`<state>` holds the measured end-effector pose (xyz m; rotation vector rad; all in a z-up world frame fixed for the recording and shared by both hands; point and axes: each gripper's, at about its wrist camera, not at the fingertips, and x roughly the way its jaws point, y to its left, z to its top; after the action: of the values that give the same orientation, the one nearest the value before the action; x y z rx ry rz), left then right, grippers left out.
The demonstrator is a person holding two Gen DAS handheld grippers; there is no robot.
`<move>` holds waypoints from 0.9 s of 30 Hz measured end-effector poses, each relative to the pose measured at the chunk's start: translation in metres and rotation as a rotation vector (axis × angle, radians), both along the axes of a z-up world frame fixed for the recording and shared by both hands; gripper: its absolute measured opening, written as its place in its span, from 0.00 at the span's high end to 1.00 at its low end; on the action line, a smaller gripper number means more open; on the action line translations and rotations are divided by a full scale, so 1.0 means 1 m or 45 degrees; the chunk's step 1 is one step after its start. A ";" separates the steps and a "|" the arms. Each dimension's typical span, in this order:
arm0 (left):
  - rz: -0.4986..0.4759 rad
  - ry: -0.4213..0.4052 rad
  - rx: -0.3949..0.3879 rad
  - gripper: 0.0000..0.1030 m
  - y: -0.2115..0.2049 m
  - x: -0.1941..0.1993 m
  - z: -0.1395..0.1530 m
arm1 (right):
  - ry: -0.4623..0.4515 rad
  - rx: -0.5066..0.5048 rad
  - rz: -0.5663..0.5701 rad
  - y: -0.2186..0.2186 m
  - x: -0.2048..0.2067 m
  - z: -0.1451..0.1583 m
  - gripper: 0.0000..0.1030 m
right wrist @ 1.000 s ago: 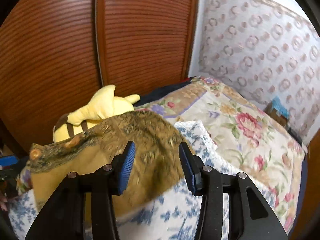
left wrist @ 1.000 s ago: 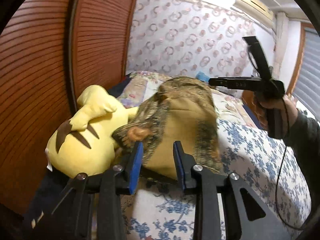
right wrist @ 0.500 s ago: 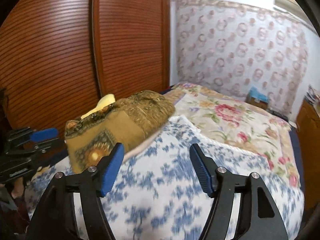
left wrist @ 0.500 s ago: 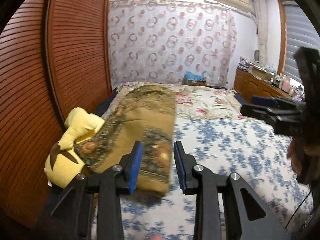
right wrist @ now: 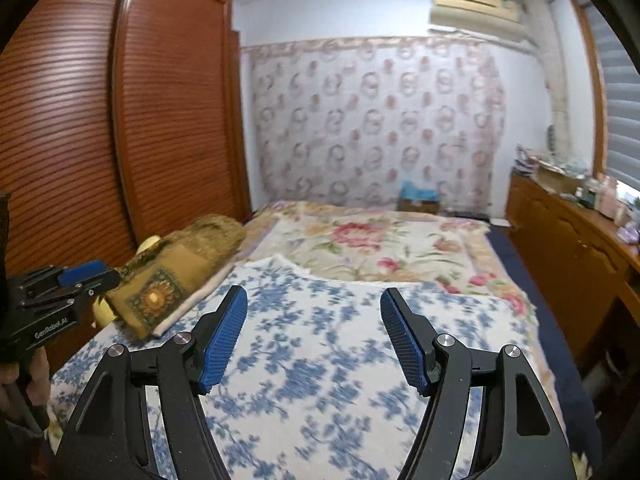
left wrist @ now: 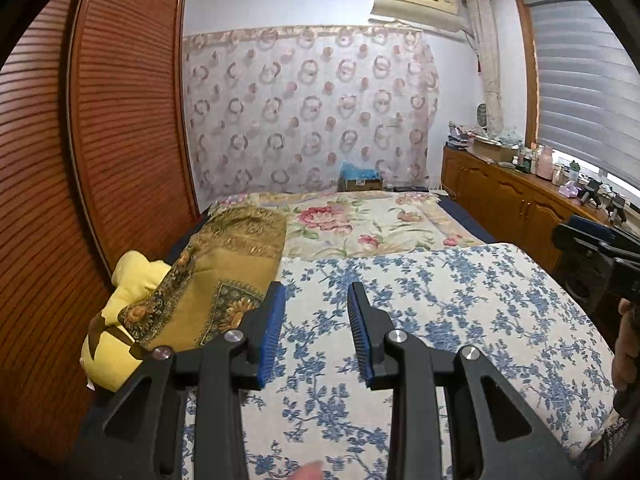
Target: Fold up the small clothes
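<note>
Left wrist view: the left gripper (left wrist: 316, 330) occupied the lower centre of the frame, its blue-padded fingers (left wrist: 273, 330) parted by a narrow gap with nothing between them, only the blue-flowered sheet (left wrist: 460, 312) showing through. The folded cloth (left wrist: 224, 276), mustard yellow with a dark patterned border, lay at the left of the frame on the near left edge of the bed, apart from the fingers and just to the left of them. It rested partly over a yellow plush toy (left wrist: 120, 320) that lay against the slatted wooden wardrobe (left wrist: 120, 120). Beyond the sheet, a rose-patterned blanket (left wrist: 360, 224) covered the far part of the bed. At the right edge of the frame the right gripper (left wrist: 588, 240) appeared in side view, held by a hand (left wrist: 626, 352).

Right wrist view: the right gripper (right wrist: 314, 336) filled the lower frame with its fingers (right wrist: 222, 338) spread wide and nothing held; the blue-flowered sheet (right wrist: 320, 360) lay beneath them, slightly blurred. The folded cloth (right wrist: 180, 272) sat at the middle left, well apart from these fingers, on the corner of the bed beside the wardrobe (right wrist: 80, 120). The left gripper (right wrist: 80, 276) entered from the left edge, its tips just beside the cloth without gripping it. A wooden cabinet (right wrist: 568, 248) ran along the right side of the frame.
</note>
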<state>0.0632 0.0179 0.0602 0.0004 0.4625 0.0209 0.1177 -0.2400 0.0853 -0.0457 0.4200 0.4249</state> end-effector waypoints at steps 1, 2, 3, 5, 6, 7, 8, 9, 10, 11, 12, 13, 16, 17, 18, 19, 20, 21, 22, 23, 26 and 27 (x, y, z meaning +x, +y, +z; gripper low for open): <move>-0.005 -0.006 0.003 0.71 -0.002 -0.002 0.002 | -0.006 0.011 -0.015 -0.007 -0.005 0.001 0.31; -0.013 -0.011 0.005 0.71 -0.006 -0.004 0.005 | -0.012 0.017 -0.030 -0.012 -0.008 0.002 0.31; -0.020 -0.016 0.005 0.71 -0.010 -0.006 0.006 | -0.019 0.023 -0.046 -0.018 -0.012 0.003 0.31; -0.037 -0.025 0.002 0.70 -0.014 -0.010 0.010 | -0.028 0.031 -0.073 -0.026 -0.019 0.003 0.31; -0.042 -0.030 -0.001 0.70 -0.016 -0.012 0.013 | -0.031 0.036 -0.085 -0.030 -0.023 0.003 0.31; -0.043 -0.034 -0.004 0.70 -0.017 -0.013 0.014 | -0.033 0.042 -0.093 -0.033 -0.025 0.003 0.31; -0.042 -0.040 -0.008 0.70 -0.018 -0.015 0.016 | -0.036 0.048 -0.098 -0.036 -0.027 0.003 0.31; -0.043 -0.044 -0.011 0.70 -0.018 -0.016 0.017 | -0.036 0.048 -0.101 -0.037 -0.029 0.002 0.31; -0.045 -0.046 -0.014 0.70 -0.019 -0.018 0.018 | -0.036 0.046 -0.103 -0.038 -0.030 0.002 0.31; -0.046 -0.048 -0.016 0.70 -0.020 -0.019 0.019 | -0.039 0.044 -0.107 -0.039 -0.032 0.002 0.31; -0.046 -0.050 -0.017 0.70 -0.020 -0.020 0.019 | -0.041 0.044 -0.110 -0.041 -0.033 0.001 0.31; -0.046 -0.052 -0.019 0.70 -0.021 -0.021 0.019 | -0.040 0.045 -0.113 -0.041 -0.034 0.001 0.31; -0.045 -0.053 -0.016 0.70 -0.021 -0.022 0.020 | -0.037 0.048 -0.117 -0.041 -0.035 0.000 0.31; -0.043 -0.053 -0.015 0.70 -0.021 -0.022 0.020 | -0.039 0.045 -0.117 -0.041 -0.034 0.000 0.31; -0.042 -0.054 -0.016 0.70 -0.021 -0.022 0.020 | -0.038 0.046 -0.115 -0.042 -0.034 0.000 0.31; -0.041 -0.055 -0.017 0.70 -0.022 -0.022 0.021 | -0.039 0.047 -0.116 -0.042 -0.034 -0.001 0.31; -0.043 -0.053 -0.017 0.70 -0.022 -0.022 0.020 | -0.037 0.048 -0.115 -0.042 -0.034 0.000 0.31; -0.043 -0.051 -0.017 0.70 -0.022 -0.022 0.020 | -0.038 0.048 -0.113 -0.042 -0.034 0.000 0.31; -0.042 -0.052 -0.015 0.70 -0.022 -0.022 0.021 | -0.039 0.046 -0.118 -0.042 -0.034 0.000 0.31; -0.040 -0.053 -0.013 0.70 -0.022 -0.022 0.020 | -0.041 0.044 -0.119 -0.042 -0.034 -0.001 0.31; -0.040 -0.054 -0.017 0.70 -0.021 -0.022 0.021 | -0.042 0.042 -0.119 -0.042 -0.035 -0.001 0.31; -0.039 -0.054 -0.013 0.70 -0.021 -0.022 0.021 | -0.042 0.044 -0.116 -0.043 -0.037 0.000 0.31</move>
<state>0.0410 -0.0036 0.0808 -0.0032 0.4203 -0.0116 0.0809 -0.2827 0.0856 0.0003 0.3807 0.3408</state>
